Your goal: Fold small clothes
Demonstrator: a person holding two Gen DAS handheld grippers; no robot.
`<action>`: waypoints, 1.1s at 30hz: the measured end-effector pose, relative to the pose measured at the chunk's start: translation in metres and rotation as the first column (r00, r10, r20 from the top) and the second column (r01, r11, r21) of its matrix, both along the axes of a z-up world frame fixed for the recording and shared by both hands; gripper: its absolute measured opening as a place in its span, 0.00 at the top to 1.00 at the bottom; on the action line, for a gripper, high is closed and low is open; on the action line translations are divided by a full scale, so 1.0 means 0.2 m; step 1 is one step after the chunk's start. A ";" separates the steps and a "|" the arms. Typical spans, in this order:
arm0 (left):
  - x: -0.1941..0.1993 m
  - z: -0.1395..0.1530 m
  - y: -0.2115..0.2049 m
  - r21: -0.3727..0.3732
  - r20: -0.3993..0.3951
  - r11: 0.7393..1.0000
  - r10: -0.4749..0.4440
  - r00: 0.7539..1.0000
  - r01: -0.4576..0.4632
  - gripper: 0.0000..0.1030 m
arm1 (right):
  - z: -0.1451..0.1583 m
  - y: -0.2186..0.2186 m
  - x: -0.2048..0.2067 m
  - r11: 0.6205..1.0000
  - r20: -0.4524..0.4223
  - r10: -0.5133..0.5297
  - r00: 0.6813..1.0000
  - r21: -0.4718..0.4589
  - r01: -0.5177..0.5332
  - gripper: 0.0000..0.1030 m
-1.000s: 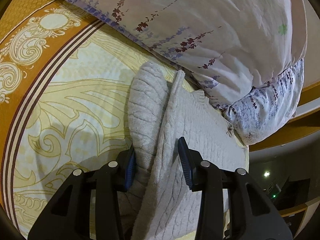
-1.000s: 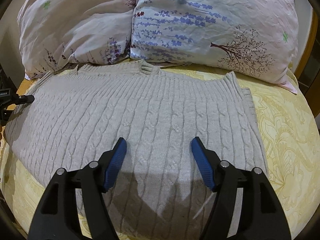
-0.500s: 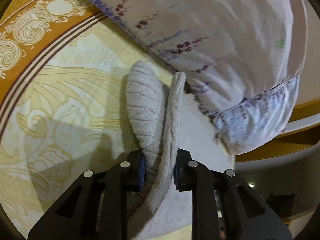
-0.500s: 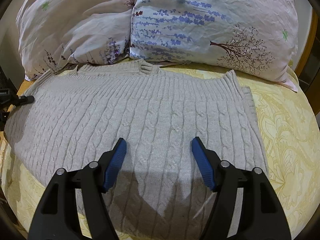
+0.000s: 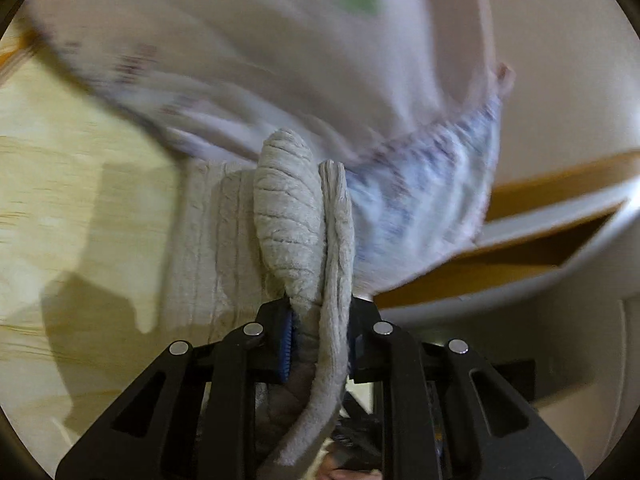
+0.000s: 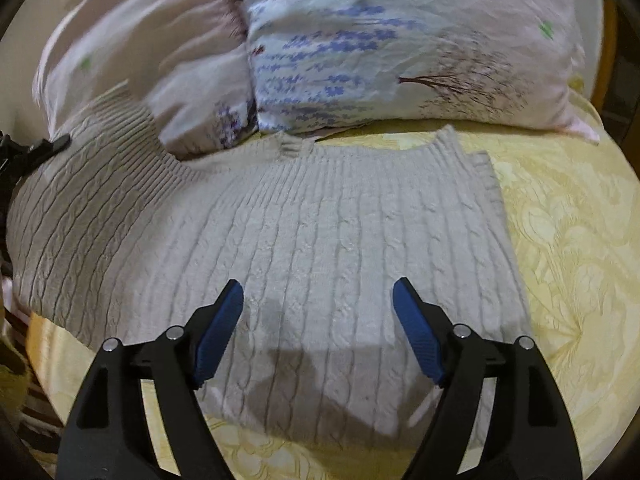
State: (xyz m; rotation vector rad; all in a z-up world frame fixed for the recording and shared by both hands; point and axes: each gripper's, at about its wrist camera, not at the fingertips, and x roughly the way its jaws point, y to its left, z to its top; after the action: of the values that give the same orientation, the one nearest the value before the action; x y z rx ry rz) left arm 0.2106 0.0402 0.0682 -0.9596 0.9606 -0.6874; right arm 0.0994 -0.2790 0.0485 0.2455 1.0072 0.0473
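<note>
A beige cable-knit sweater (image 6: 320, 248) lies spread on the yellow bedspread (image 6: 568, 240). My left gripper (image 5: 318, 336) is shut on the sweater's left edge (image 5: 296, 220), and the pinched fold stands up between its blue pads. In the right wrist view that left side of the sweater (image 6: 92, 184) is lifted off the bed, with the left gripper's tip (image 6: 44, 148) at the far left. My right gripper (image 6: 318, 320) is open and empty, hovering just above the sweater's lower middle.
Two floral pillows (image 6: 400, 48) lie against the back of the bed, just behind the sweater's collar; one also shows blurred in the left wrist view (image 5: 280, 64). A wooden headboard edge (image 5: 540, 184) is at the right. The bed's right edge curves off (image 6: 600, 160).
My left gripper closed on the sweater's left edge and has lifted it up and inward; that side now rises off the bed. The right gripper stays open in about the same place.
</note>
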 end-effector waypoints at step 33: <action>-0.25 -0.17 -0.43 0.430 0.021 0.899 -0.107 0.994 0.087 0.22 | 0.02 -0.46 -0.01 0.830 -0.130 -0.110 0.985 0.533 0.163 0.37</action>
State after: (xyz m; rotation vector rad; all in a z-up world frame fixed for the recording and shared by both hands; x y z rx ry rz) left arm 0.1604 -0.0449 0.0338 -0.5077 1.0706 -0.5447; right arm 0.0973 -0.3714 0.0531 0.8503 1.0514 0.1950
